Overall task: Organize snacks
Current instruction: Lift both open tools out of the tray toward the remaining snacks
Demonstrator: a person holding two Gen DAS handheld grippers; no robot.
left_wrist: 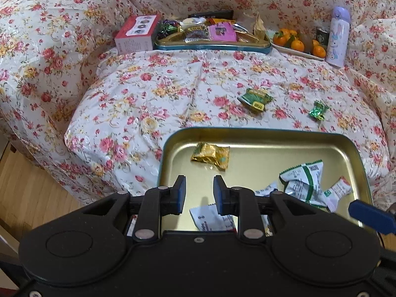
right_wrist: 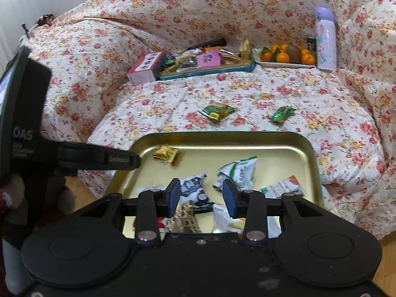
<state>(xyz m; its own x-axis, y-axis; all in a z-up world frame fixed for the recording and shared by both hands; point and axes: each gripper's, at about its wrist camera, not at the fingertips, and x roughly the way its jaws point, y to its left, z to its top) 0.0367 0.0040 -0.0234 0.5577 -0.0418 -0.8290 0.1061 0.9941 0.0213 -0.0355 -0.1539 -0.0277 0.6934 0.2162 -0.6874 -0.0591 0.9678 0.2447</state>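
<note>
A gold tin tray (left_wrist: 292,140) (right_wrist: 247,139) lies on the flowered cover at the near edge and holds several snack packets, among them a gold one (left_wrist: 210,155) (right_wrist: 166,154) and a white-green one (left_wrist: 303,180) (right_wrist: 236,172). My left gripper (left_wrist: 199,191) is open and empty above the tray's near left part. My right gripper (right_wrist: 201,194) is open and empty above the tray's near part. A green-gold packet (left_wrist: 255,98) (right_wrist: 217,111) and a small green candy (left_wrist: 318,110) (right_wrist: 282,114) lie on the cover beyond the tray.
At the back stand a second tin (left_wrist: 212,47) (right_wrist: 208,71) full of snacks, a red-white box (left_wrist: 137,34) (right_wrist: 146,68), a plate of oranges (left_wrist: 297,50) (right_wrist: 284,64), a dark can (left_wrist: 322,34) and a lilac bottle (left_wrist: 337,37) (right_wrist: 325,39). Wooden floor (left_wrist: 29,193) lies left.
</note>
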